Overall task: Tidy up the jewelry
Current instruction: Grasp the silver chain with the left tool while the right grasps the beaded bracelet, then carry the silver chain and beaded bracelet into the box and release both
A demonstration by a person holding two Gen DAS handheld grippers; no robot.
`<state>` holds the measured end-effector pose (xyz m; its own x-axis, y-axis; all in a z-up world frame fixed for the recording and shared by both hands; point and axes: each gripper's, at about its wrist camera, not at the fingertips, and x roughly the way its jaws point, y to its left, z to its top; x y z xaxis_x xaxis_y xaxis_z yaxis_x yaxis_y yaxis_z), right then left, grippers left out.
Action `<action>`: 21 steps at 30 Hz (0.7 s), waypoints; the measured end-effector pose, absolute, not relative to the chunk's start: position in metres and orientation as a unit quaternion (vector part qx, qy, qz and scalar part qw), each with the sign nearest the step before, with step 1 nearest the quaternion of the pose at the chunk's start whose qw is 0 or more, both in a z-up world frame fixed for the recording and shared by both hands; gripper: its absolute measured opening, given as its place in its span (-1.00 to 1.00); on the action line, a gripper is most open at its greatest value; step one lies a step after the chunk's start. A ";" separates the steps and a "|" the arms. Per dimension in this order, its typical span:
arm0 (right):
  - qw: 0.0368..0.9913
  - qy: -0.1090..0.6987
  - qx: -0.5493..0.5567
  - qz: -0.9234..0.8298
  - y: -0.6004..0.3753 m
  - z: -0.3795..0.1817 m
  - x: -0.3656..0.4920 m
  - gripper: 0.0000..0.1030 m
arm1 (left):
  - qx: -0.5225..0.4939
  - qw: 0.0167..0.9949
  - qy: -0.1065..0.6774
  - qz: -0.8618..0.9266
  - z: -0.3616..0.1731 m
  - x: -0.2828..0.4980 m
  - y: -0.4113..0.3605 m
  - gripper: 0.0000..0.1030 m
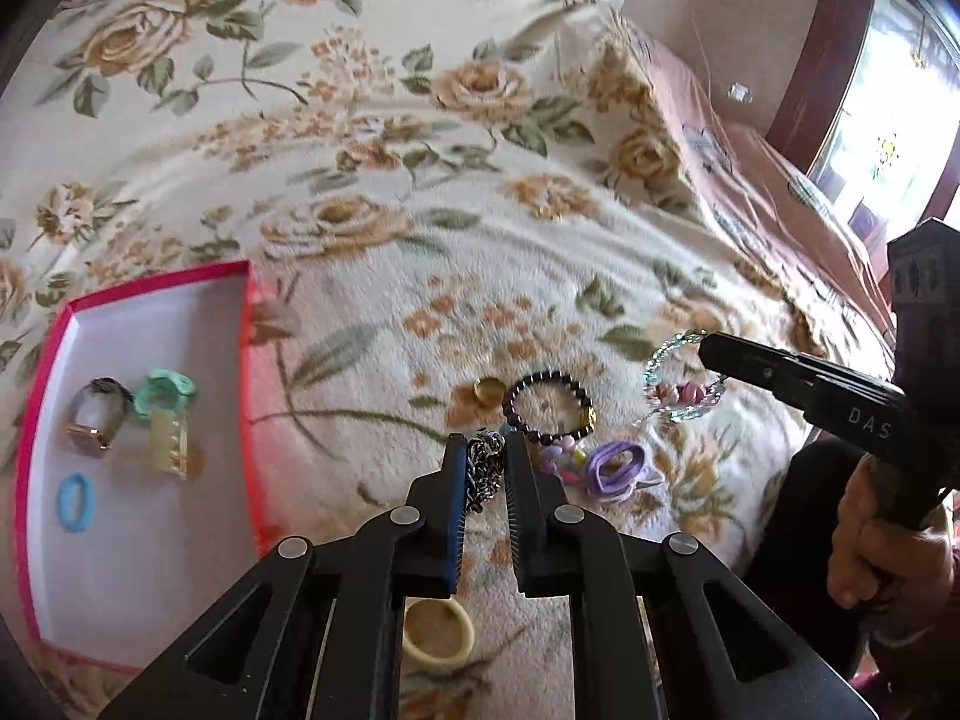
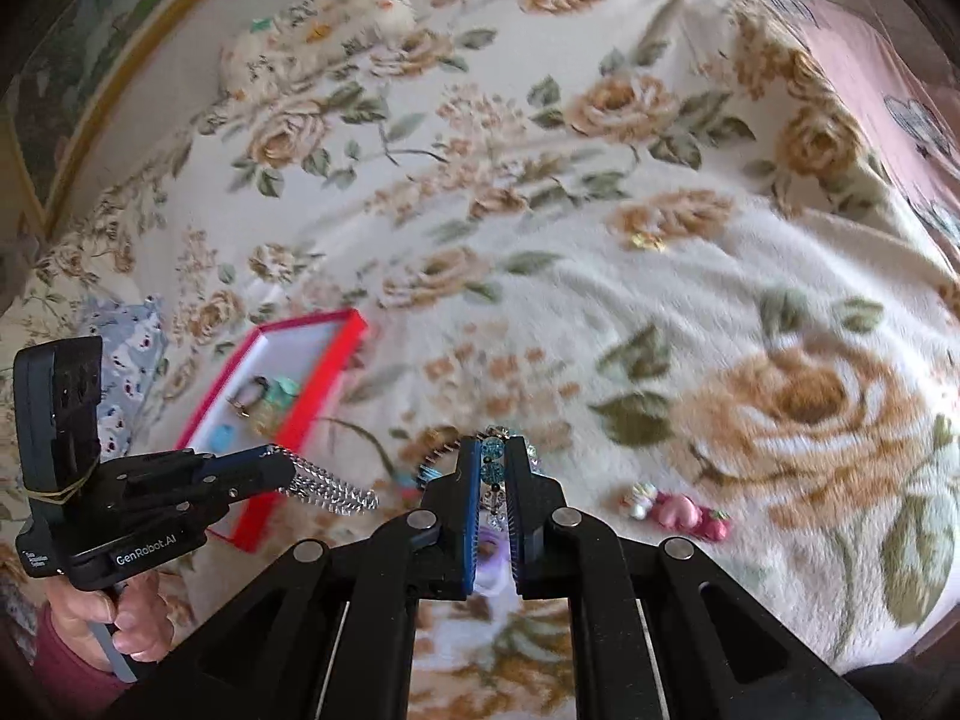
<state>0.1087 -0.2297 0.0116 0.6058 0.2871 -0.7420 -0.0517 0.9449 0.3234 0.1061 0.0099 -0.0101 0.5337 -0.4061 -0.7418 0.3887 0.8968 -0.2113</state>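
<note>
Spread across both views we see a cream fleece blanket (image 1: 384, 192) printed with tan roses, with a pink sheet at the upper right. From the left wrist camera, we find the left gripper (image 1: 487, 447) at lower centre, its jaws clamped on a silver chain bracelet (image 1: 485, 468). At the left of that frame lies a shallow red-rimmed white box (image 1: 36, 420) holding a mint hair claw (image 1: 163, 387), a blue hair tie (image 1: 73, 503) and other small pieces. On the blanket just beyond the fingers lie a dark purple bead bracelet (image 1: 547, 405) and a lilac hair tie (image 1: 615, 462). At the right edge the right gripper (image 1: 711, 348) grips a clear crystal bead bracelet (image 1: 681, 384), lifted off the blanket.

Only the right wrist camera shows us pink candy-coloured charms (image 2: 681, 510) at lower right, and a hand (image 2: 114, 612) on the left gripper's handle, the chain hanging from it.
</note>
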 end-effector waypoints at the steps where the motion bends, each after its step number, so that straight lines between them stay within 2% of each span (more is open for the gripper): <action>1: 0.887 0.431 0.134 0.101 -0.225 0.015 0.110 -0.86 | -0.014 0.879 0.421 -0.224 -0.006 0.103 0.016 -0.80; 10: 0.884 0.419 0.130 0.160 -0.182 0.030 0.123 -0.86 | -0.043 0.902 0.386 -0.190 0.024 0.071 0.070 -0.80; 21: 0.868 0.423 0.119 0.231 -0.112 0.031 0.142 -0.86 | -0.066 0.917 0.373 -0.125 0.034 0.056 0.123 -0.80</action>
